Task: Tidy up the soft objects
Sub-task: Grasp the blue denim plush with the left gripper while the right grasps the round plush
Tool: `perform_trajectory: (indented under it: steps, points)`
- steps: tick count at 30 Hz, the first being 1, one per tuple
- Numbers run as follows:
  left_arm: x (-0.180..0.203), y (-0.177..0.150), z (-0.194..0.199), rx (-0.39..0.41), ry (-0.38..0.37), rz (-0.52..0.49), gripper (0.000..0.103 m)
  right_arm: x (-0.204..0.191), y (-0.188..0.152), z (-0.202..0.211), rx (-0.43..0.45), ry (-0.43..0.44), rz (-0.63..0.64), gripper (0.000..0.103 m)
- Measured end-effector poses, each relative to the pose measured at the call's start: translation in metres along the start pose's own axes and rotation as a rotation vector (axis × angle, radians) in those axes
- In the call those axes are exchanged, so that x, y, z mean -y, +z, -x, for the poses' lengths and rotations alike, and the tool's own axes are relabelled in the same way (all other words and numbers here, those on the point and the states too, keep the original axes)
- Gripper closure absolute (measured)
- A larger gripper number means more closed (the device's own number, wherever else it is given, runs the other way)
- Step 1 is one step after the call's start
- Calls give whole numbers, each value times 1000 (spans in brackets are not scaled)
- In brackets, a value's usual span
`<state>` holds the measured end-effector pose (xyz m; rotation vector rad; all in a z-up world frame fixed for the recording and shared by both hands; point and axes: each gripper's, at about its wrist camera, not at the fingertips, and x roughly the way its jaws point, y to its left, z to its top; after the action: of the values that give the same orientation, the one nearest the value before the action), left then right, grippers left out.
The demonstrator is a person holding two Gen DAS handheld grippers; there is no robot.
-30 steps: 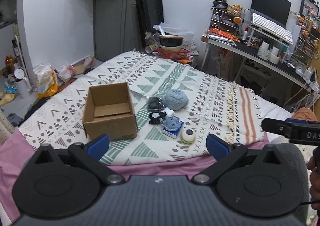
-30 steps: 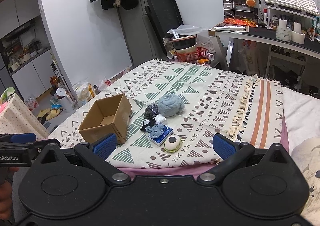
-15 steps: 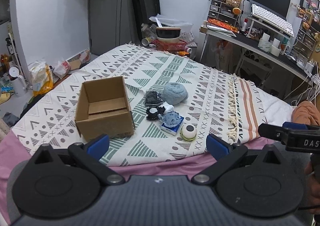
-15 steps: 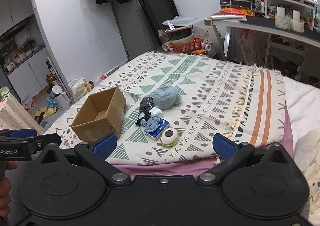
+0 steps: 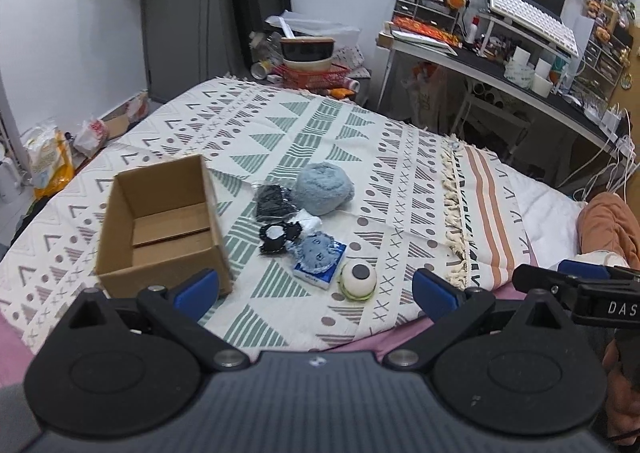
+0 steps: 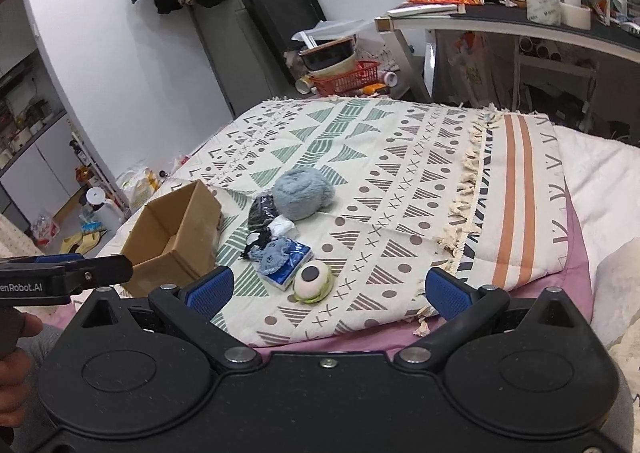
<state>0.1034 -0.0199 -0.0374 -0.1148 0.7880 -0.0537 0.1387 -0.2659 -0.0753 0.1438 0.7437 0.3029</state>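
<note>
An open cardboard box (image 5: 160, 229) (image 6: 176, 237) stands on the patterned blanket (image 5: 320, 125), empty inside. To its right lie a fluffy blue plush (image 5: 323, 189) (image 6: 302, 193), a black bagged item (image 5: 272, 199), a small black and white piece (image 5: 276, 235), a blue knitted piece on a tissue pack (image 5: 320, 257) (image 6: 282, 259), and a white eyeball toy (image 5: 359, 279) (image 6: 313, 281). My left gripper (image 5: 316, 291) is open and empty, just short of the bed's near edge. My right gripper (image 6: 326, 291) is open and empty too, close before the eyeball toy.
A cluttered desk (image 5: 520, 69) with keyboard and monitor stands at the back right. A red basket with bowls (image 5: 312, 69) sits beyond the bed. Bags (image 5: 52, 165) lie on the floor at left. An orange garment (image 5: 608, 225) lies at the right.
Both grippers have moved forward and closer to the bed; the box and soft objects appear larger and nearer. Both stay open. Nothing on the bed has moved.
</note>
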Motion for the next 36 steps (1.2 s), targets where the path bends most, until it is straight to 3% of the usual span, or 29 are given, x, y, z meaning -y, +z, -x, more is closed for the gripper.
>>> perform_trajectory:
  steps: [14,25,36]
  points:
    - [15,29,-69,-58,-18,-30,1,19,17,-46,-39,-9,-42,0]
    - [17,47,-118,-105,-20,-5,3,32,22,-85,-99,35,-119,0]
    - [6,57,-164,-139,-2,47,14,41,21,-131,-186,102,-220,15]
